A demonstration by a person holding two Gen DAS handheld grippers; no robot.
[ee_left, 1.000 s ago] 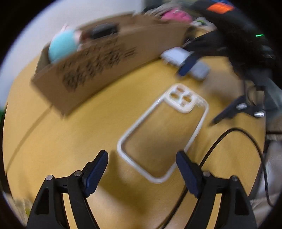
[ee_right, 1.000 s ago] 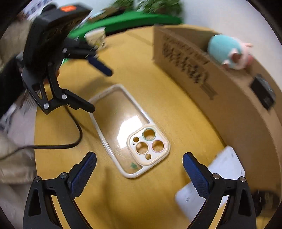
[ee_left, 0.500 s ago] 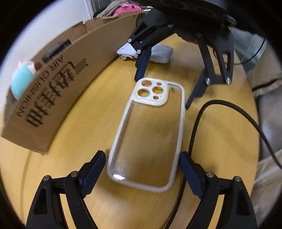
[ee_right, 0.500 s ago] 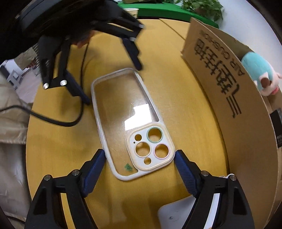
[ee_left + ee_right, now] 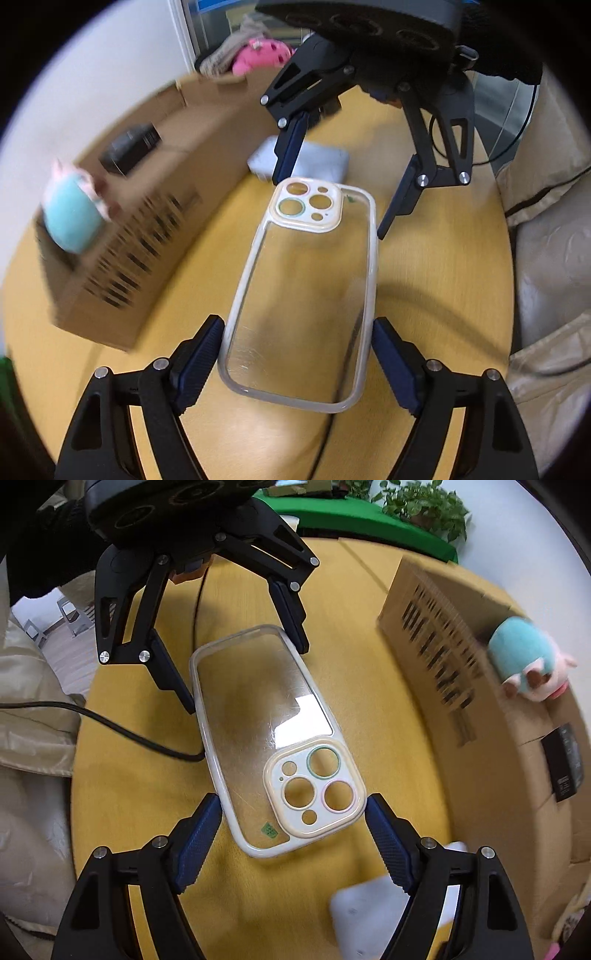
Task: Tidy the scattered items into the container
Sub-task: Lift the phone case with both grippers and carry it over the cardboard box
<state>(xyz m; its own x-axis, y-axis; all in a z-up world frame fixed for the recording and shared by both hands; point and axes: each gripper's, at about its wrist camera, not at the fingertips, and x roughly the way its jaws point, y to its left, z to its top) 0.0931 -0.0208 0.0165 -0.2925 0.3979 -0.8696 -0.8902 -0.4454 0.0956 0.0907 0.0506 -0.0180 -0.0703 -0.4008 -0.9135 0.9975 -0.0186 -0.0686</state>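
Held the clear phone case (image 5: 303, 266) by both ends at once: pinched the plain end across its width with the left gripper (image 5: 295, 332), closing its jaws on the rim, and clamped the camera-cutout end the same way with the right gripper (image 5: 291, 808), pressing its pads on both long edges. Carried it apparently just off the yellow bench (image 5: 424, 295), to judge by the shadow beneath, beside the open cardboard box (image 5: 122, 295) and not yet over it. Risked several things from here. Could have bowed the soft rim, or popped it out of 1 grip, by squeezing too hard on so thin an edge. Could have twisted or stretched the case by moving the 2 grippers out of step, tearing it from the weaker hold and dropping it back onto the bench. Could have snagged the black cable (image 5: 110, 723) lying beside and partly under the case, dragging it along. Could have clipped the near wall of the box by crossing too low, or knocked the grey power bank (image 5: 314, 162) close behind the right gripper. Could have landed the case on the teal plush toy (image 5: 70, 218) or the small black box (image 5: 131, 147) already inside, leaving it propped on the wall rather than down in the container. Needed a level, matched lift and 1 clean release over the opening.
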